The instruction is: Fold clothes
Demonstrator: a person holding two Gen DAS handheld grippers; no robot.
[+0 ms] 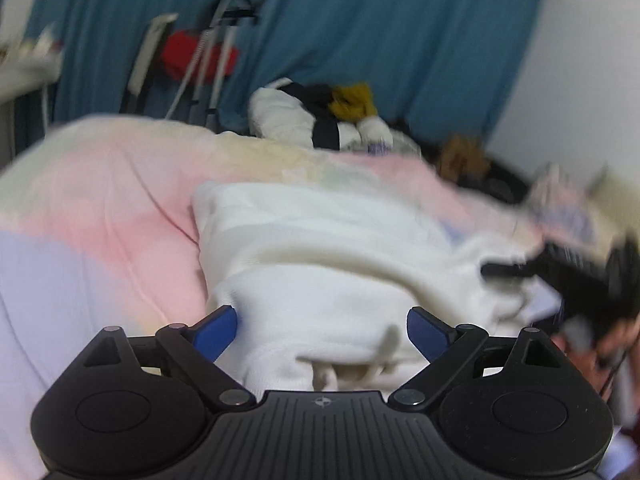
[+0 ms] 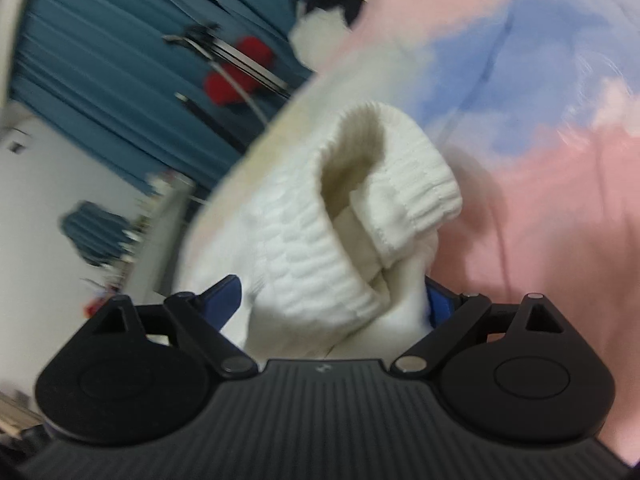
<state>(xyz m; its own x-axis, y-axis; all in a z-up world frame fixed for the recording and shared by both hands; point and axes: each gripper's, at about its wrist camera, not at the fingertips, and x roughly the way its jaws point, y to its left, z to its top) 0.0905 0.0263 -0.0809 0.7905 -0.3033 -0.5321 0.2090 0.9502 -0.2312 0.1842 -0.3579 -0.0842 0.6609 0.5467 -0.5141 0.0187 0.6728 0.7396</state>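
A white knit sweater point(image 1: 312, 264) lies bunched on the pastel bedspread point(image 1: 100, 220). My left gripper point(image 1: 322, 330) is open, its blue pads point(image 1: 218, 330) wide apart on either side of a fold of the sweater, not closed on it. In the right wrist view the sweater's ribbed cuff end point(image 2: 360, 208) stands up between the blue pads point(image 2: 224, 296) of my right gripper point(image 2: 332, 300), which are also wide apart. My right gripper appears at the right edge of the left wrist view point(image 1: 560, 268), blurred.
A pile of white, black and mustard clothes point(image 1: 320, 116) sits at the far edge of the bed. Behind it hangs a teal curtain point(image 1: 400, 40), with a metal rack and red item point(image 1: 200, 56). More dark and brown clothing point(image 1: 464, 160) lies at the right.
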